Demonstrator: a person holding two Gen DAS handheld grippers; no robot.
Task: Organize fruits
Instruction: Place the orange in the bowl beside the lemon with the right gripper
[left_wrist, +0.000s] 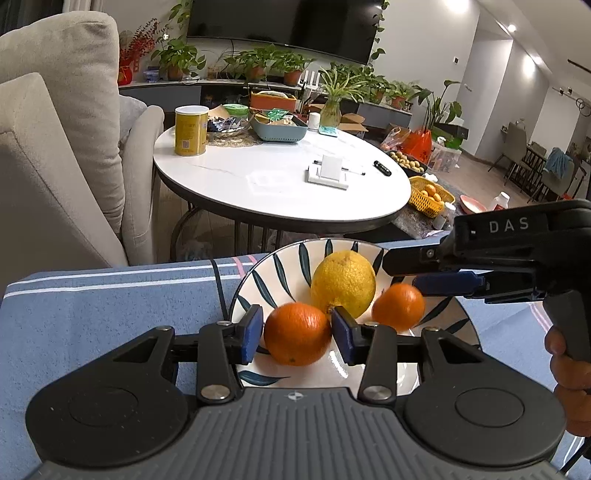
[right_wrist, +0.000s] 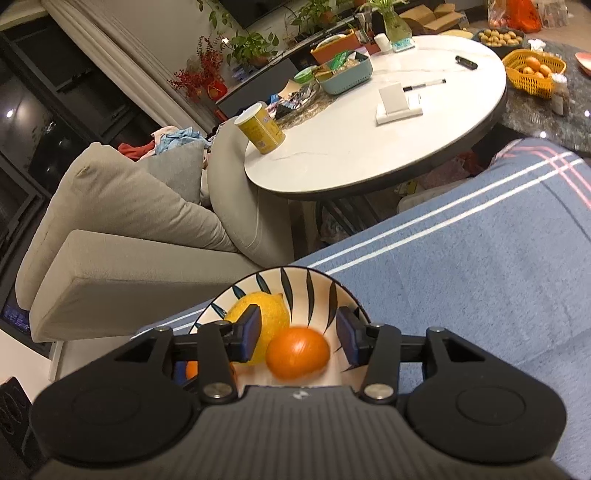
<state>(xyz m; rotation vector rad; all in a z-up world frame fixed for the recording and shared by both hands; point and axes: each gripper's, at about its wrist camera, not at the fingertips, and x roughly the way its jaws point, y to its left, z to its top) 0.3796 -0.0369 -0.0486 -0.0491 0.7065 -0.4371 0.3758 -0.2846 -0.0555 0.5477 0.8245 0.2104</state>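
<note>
A white plate with dark leaf pattern (left_wrist: 280, 269) lies on a blue striped cloth (left_wrist: 110, 317). It holds a yellow lemon (left_wrist: 343, 282), a large orange (left_wrist: 297, 332) and a smaller orange (left_wrist: 399, 306). My left gripper (left_wrist: 297, 334) is open, its blue pads on either side of the large orange with a small gap. My right gripper (right_wrist: 297, 339) is open above the plate (right_wrist: 314, 295); the blurred smaller orange (right_wrist: 297, 352) lies between its pads, apart from them, beside the lemon (right_wrist: 273, 317). The right gripper also shows in the left wrist view (left_wrist: 443, 273).
A white round table (left_wrist: 280, 184) stands behind the cloth with a yellow can (left_wrist: 191, 130), a blue tray (left_wrist: 279, 129) and a white stand (left_wrist: 328, 171). A beige sofa (left_wrist: 55, 166) is on the left. A yellow basket of oranges (left_wrist: 430, 195) sits far right.
</note>
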